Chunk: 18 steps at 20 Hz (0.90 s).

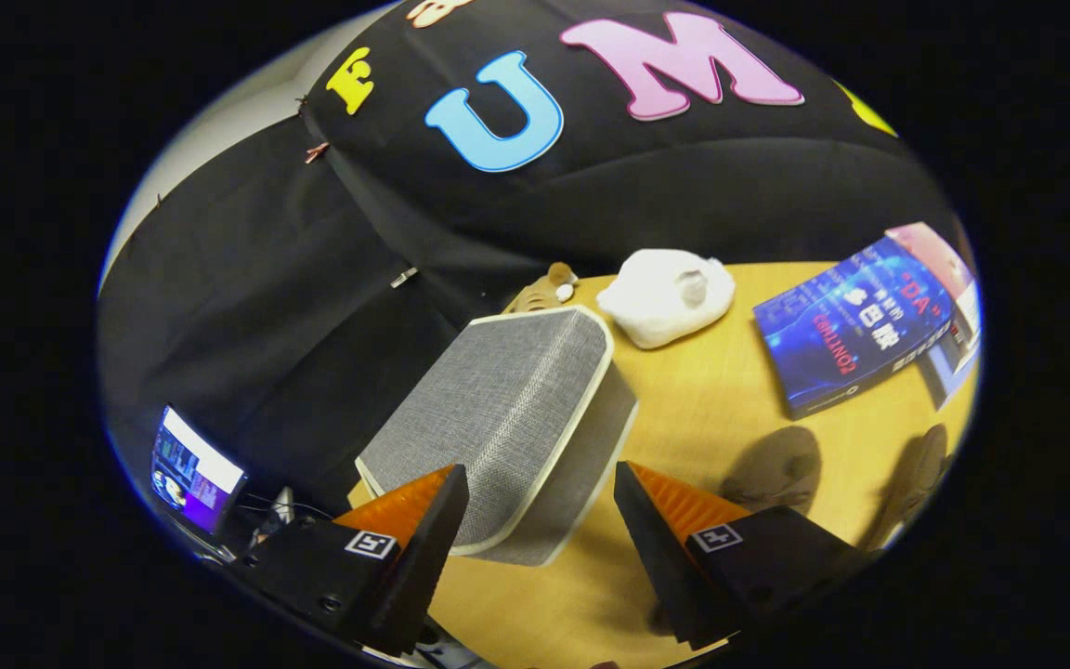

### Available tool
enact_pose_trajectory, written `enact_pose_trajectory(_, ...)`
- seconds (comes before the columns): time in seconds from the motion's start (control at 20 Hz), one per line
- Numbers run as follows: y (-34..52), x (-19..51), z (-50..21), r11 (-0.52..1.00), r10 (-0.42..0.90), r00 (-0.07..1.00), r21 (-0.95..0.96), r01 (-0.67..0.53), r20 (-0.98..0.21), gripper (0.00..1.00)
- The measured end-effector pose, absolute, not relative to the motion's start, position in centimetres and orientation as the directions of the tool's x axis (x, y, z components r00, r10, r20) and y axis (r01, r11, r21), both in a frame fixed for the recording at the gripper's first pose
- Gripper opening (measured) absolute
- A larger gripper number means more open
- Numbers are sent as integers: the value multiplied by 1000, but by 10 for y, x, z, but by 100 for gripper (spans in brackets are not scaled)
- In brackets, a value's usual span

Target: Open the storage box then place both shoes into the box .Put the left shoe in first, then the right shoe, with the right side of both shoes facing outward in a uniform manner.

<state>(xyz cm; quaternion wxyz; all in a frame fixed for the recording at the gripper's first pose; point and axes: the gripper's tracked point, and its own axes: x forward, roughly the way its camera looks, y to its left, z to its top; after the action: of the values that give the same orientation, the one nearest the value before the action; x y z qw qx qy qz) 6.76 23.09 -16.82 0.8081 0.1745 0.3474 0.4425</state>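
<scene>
A grey fabric storage box with pale trim stands on the yellow table, its lid shut. My gripper is open, and its two fingertips sit above the box's near corner, which shows between them. Nothing is held. Beyond the box lies a white, soft, rounded object that looks like a small shoe; I cannot tell which side it faces. A small brown item peeks out behind the box's far edge, mostly hidden.
A blue book lies on the table to the right, beyond the right finger. Two dark shadow-like patches fall on the wood near that finger. A lit monitor stands off the table, left of the left finger.
</scene>
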Motion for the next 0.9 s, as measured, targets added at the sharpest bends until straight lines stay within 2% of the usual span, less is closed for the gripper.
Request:
enact_pose_trajectory(0.15, 245, 75, -185, 469, 881, 300, 751, -464, -365, 98)
enact_pose_trajectory(0.4, 262, 89, -197, 324, 936, 234, 906, -274, -264, 98)
enact_pose_trajectory(0.75, 287, 71, -194, 172, 982, 99, 974, -148, -159, 95)
enact_pose_trajectory(0.8, 291, 68, -190, 155, 985, 91, 981, -119, -145, 89)
enact_pose_trajectory(0.85, 294, 67, -190, 153, 986, 75, 983, -101, -146, 73)
enact_pose_trajectory(0.9, 292, 65, -189, 158, 986, 68, 985, -77, -153, 69)
